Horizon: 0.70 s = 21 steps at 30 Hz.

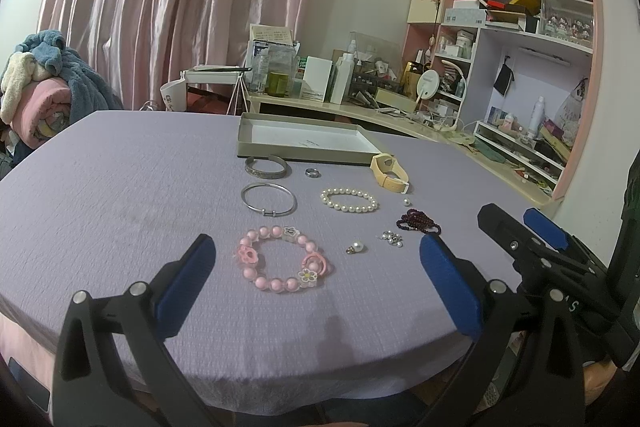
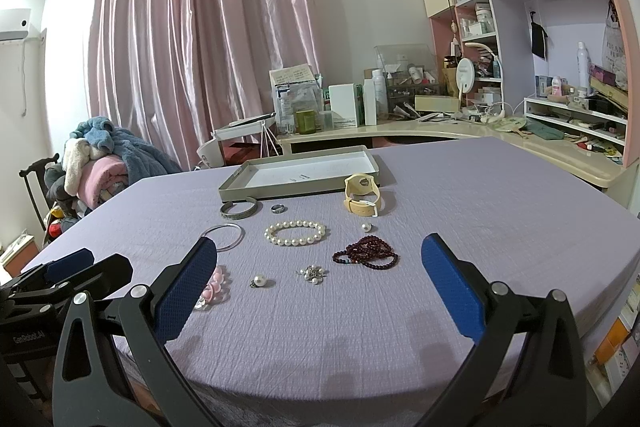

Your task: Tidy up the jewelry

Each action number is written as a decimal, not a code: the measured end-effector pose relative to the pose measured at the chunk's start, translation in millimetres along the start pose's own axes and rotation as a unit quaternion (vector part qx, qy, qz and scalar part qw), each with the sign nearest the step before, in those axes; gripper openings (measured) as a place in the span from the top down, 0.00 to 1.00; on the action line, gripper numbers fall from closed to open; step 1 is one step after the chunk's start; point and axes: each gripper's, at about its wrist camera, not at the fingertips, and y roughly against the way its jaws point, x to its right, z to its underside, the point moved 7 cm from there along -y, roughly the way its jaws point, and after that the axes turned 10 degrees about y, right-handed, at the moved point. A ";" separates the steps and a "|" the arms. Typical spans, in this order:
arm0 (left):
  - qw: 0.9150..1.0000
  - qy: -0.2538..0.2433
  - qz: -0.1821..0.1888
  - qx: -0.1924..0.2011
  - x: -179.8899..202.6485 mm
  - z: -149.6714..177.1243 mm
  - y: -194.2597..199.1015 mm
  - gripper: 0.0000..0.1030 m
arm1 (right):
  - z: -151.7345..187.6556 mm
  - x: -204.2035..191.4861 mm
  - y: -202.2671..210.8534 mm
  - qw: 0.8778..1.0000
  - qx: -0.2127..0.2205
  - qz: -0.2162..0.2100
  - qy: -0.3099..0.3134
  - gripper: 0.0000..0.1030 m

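Jewelry lies spread on a lilac tablecloth [image 1: 120,187] in front of a shallow grey tray [image 1: 304,143] [image 2: 298,171]. A pink bead bracelet [image 1: 280,259] sits just ahead of my open left gripper [image 1: 316,267]. Beyond it lie a thin silver bangle [image 1: 268,199], an engraved cuff [image 1: 265,167], a ring [image 1: 312,172], a pearl bracelet [image 1: 349,199] [image 2: 295,233], a cream watch [image 1: 390,173] [image 2: 361,195], dark red beads [image 1: 418,221] [image 2: 366,253], pearl earrings [image 1: 356,247] [image 2: 260,281] and a small silver cluster [image 2: 312,274]. My right gripper [image 2: 320,279] hangs open over the near edge, holding nothing.
A cluttered cream desk [image 2: 440,131] with bottles and boxes stands behind the table. Pink shelves [image 1: 520,27] rise at the right. A chair heaped with blankets [image 2: 100,163] stands at the left, before pink curtains [image 2: 200,27]. The table's near edge drops off below the grippers.
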 end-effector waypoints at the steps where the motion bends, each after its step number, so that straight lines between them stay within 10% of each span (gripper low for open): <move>1: 1.000 0.000 0.000 0.000 0.2 -0.2 0.1 0.02 | -0.1 0.1 0.1 1.000 0.000 0.000 0.000 0.01; 21: 1.000 0.000 0.000 0.001 -0.6 0.4 0.1 0.02 | -0.4 -0.1 0.2 1.000 0.001 0.000 0.000 0.01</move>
